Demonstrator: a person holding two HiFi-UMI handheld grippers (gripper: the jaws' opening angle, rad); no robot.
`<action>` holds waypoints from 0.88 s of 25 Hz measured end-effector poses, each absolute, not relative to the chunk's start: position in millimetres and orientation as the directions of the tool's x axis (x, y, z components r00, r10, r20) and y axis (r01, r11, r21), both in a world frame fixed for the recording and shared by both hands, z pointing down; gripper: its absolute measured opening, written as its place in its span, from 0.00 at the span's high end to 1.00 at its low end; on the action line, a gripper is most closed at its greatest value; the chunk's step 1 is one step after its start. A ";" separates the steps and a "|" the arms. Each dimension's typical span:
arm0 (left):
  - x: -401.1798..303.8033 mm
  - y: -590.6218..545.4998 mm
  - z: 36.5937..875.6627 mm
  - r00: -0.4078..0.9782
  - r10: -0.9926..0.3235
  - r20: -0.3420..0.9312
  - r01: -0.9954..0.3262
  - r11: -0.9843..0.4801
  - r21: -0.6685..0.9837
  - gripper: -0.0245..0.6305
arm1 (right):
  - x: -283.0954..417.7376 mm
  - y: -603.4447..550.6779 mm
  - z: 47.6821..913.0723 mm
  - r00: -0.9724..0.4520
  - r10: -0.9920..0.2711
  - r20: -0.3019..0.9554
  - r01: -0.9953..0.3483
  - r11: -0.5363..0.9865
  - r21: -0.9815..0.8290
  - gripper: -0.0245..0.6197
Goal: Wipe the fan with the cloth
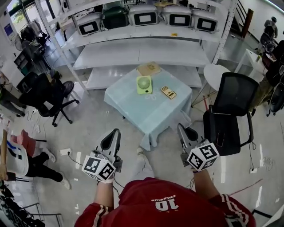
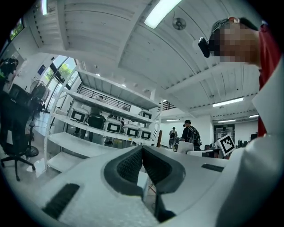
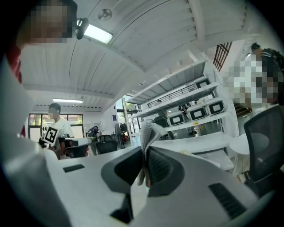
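A glossy pale grey floor (image 1: 88, 128) carries a small square bench under a pale blue cover (image 1: 148, 113), with a black mesh office chair (image 1: 230, 111) at its right and a black swivel chair (image 1: 44, 95) well apart at the left. Behind the bench stands a long white metal shelving rack (image 1: 137, 51), its top shelf lined with boxy white dark-screened appliances (image 1: 144, 17), near a round white table (image 1: 217, 73). Overhead, a white ribbed ceiling (image 2: 111, 40) bears a bright strip light (image 2: 162, 11), and daylight enters through windows (image 2: 60, 73) beyond the rack.

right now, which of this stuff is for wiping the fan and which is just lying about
For the job: green fan, cloth gripped in the right tool.
Lying about: flat brown box, tan keypad device, black office chair.
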State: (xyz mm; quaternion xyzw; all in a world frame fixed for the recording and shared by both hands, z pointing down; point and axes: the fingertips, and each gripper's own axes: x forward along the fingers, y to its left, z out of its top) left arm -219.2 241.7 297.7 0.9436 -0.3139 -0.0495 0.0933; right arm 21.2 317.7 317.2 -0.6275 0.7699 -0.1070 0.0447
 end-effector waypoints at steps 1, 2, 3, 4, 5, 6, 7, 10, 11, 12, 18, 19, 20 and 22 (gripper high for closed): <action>-216.5 229.5 304.3 0.799 -0.600 -0.028 -0.580 -0.783 0.222 0.96 | 22.5 308.2 323.1 -0.209 -0.975 0.080 -0.957 0.187 -0.222 0.93; -212.7 216.6 310.5 0.802 -0.597 -0.023 -0.576 -0.783 0.235 0.96 | 25.0 297.2 327.7 -0.211 -0.973 0.093 -0.956 0.186 -0.225 0.93; -208.4 202.5 314.9 0.805 -0.592 -0.021 -0.571 -0.784 0.244 0.96 | 28.0 283.8 330.7 -0.216 -0.971 0.102 -0.955 0.188 -0.231 0.93; -204.1 187.2 317.1 0.808 -0.589 -0.022 -0.567 -0.786 0.247 0.96 | 30.5 268.5 332.4 -0.225 -0.968 0.108 -0.952 0.194 -0.238 0.93; -200.2 171.0 317.5 0.809 -0.587 -0.023 -0.564 -0.788 0.246 0.96 | 32.0 252.0 333.0 -0.235 -0.965 0.112 -0.948 0.203 -0.244 0.93; -196.6 154.6 316.9 0.810 -0.585 -0.026 -0.563 -0.790 0.243 0.96 | 32.7 235.5 332.8 -0.246 -0.962 0.115 -0.946 0.213 -0.245 0.93; -193.1 138.6 316.0 0.813 -0.582 -0.026 -0.560 -0.793 0.240 0.96 | 33.3 219.5 331.7 -0.256 -0.959 0.118 -0.945 0.222 -0.242 0.93; -181.2 93.7 312.2 0.831 -0.556 -0.016 -0.538 -0.811 0.230 0.96 | 41.0 173.2 326.4 -0.256 -0.959 0.123 -0.948 0.224 -0.226 0.93; -177.6 79.6 309.3 0.837 -0.548 -0.013 -0.531 -0.816 0.227 0.96 | 45.7 157.7 324.2 -0.246 -0.961 0.122 -0.950 0.215 -0.227 0.93; -174.8 65.8 306.3 0.841 -0.541 -0.011 -0.525 -0.821 0.224 0.96 | 50.5 142.5 321.9 -0.235 -0.965 0.119 -0.952 0.203 -0.231 0.93; -166.1 -11.6 301.4 0.863 -0.506 -0.007 -0.492 -0.842 0.222 0.96 | 73.1 56.3 321.4 -0.210 -0.970 0.123 -0.953 0.175 -0.246 0.93; -163.4 -20.2 301.5 0.872 -0.490 -0.009 -0.476 -0.850 0.228 0.96 | 75.6 43.2 323.8 -0.206 -0.970 0.128 -0.954 0.169 -0.248 0.93; -160.9 -28.1 301.9 0.880 -0.474 -0.012 -0.459 -0.858 0.232 0.96 | 77.0 31.1 326.2 -0.200 -0.971 0.133 -0.955 0.163 -0.249 0.93; -157.1 -43.2 303.2 0.892 -0.453 -0.018 -0.437 -0.869 0.233 0.96 | 78.1 10.9 330.6 -0.190 -0.971 0.143 -0.957 0.150 -0.249 0.93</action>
